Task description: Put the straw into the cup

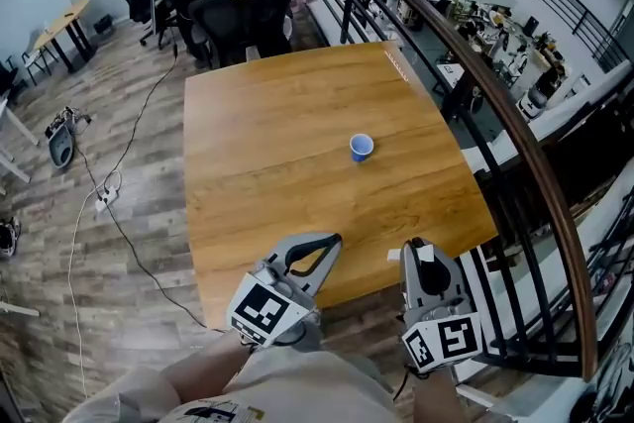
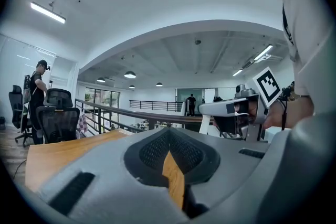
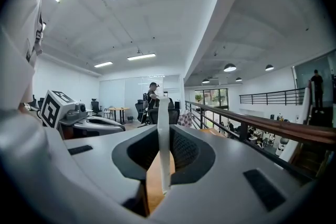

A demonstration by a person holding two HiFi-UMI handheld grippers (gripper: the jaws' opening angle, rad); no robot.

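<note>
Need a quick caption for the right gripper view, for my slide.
Right tongs shut on an upright white straw, wooden table glimpsed beneath.

The cup (image 1: 362, 148) is blue. The counter (image 1: 267, 183) is honey-brown with a fine wood grain. The straw (image 3: 163, 139) is white. The left tool (image 1: 325, 245) and right tool (image 1: 416, 249) are grey and black, patterned with black-and-white squares at their near ends. The floor (image 1: 129, 124) shows grey-brown planks. The far chairs (image 1: 243, 5) are black.

A small blue cup (image 1: 362, 148) stands upright on the wooden table (image 1: 267, 183), slightly right of its middle.
</note>
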